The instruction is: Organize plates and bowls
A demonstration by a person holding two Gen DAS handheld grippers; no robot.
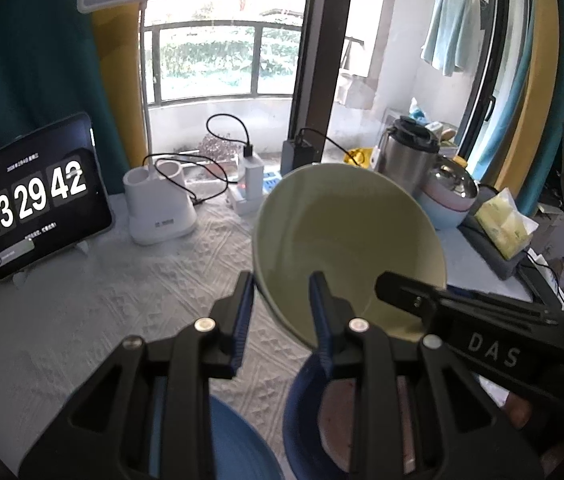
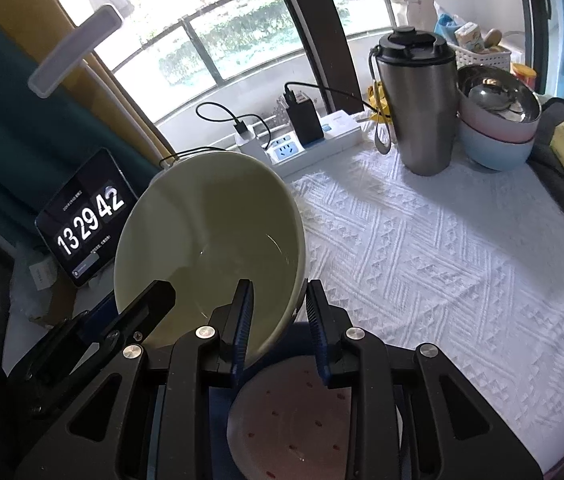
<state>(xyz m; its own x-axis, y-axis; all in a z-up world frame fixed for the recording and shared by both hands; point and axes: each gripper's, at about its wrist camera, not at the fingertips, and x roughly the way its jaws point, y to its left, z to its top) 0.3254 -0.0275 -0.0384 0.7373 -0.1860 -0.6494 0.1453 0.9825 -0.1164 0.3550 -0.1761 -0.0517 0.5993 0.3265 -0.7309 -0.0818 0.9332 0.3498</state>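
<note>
Left gripper (image 1: 282, 312) and right gripper (image 2: 277, 320) each pinch opposite rims of the pale green bowl (image 1: 346, 248), jaws narrow, bowl tilted at frame center above the white cloth (image 2: 442, 260). Pink speckled plate (image 2: 294, 420) in a blue bowl (image 1: 302, 408) below. Steel tumbler (image 2: 418, 104), stacked bowls (image 2: 498, 120) upper right; clock tablet (image 1: 37, 200) left.

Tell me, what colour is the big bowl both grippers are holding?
Pale green, the bowl. It shows best in the right wrist view.
</note>
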